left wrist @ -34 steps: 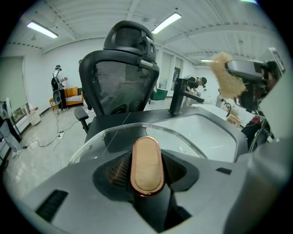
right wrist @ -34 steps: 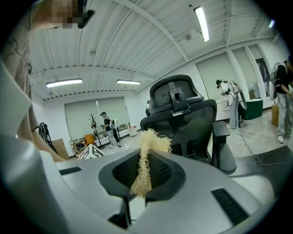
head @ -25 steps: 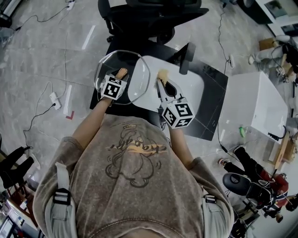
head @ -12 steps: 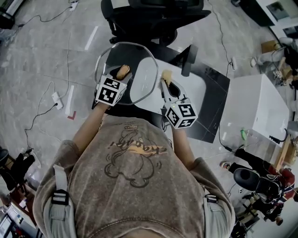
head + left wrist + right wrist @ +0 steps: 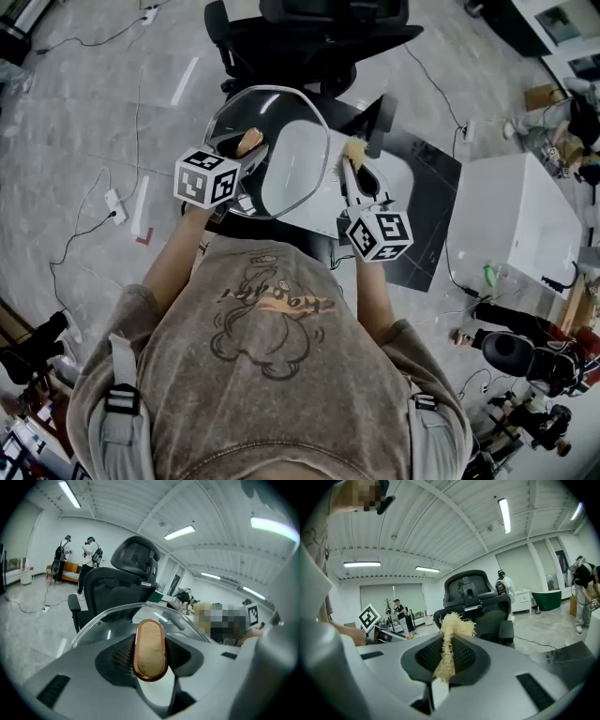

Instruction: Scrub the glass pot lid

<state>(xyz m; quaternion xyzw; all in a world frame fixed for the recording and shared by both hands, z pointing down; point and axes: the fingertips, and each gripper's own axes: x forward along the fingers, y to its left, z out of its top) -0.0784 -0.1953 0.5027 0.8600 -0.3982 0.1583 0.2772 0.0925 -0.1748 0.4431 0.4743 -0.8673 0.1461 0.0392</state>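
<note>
The glass pot lid [image 5: 291, 164] is held up over the white tabletop [image 5: 398, 173], tilted toward me. Its oval wooden knob [image 5: 248, 142] sits between the jaws of my left gripper [image 5: 246, 150], which is shut on it. In the left gripper view the knob [image 5: 150, 648] fills the gap between the jaws of the left gripper [image 5: 150, 656], and the lid's rim [image 5: 112, 612] arcs behind it. My right gripper [image 5: 355, 155] is shut on a tan fibrous scrubber [image 5: 354, 146], just right of the lid's edge. In the right gripper view the scrubber [image 5: 449, 639] stands pinched in the right gripper [image 5: 445, 660].
A black office chair [image 5: 309, 33] stands just beyond the table. A black mat [image 5: 427, 220] lies under the tabletop, and a white box [image 5: 516, 216] sits to the right. Cables trail over the floor [image 5: 94, 103]. Several people stand far off in the room.
The lid has risen and tipped up more, and its right edge has come closer to the scrubber. Both grippers have shifted slightly, the right one to the right.
</note>
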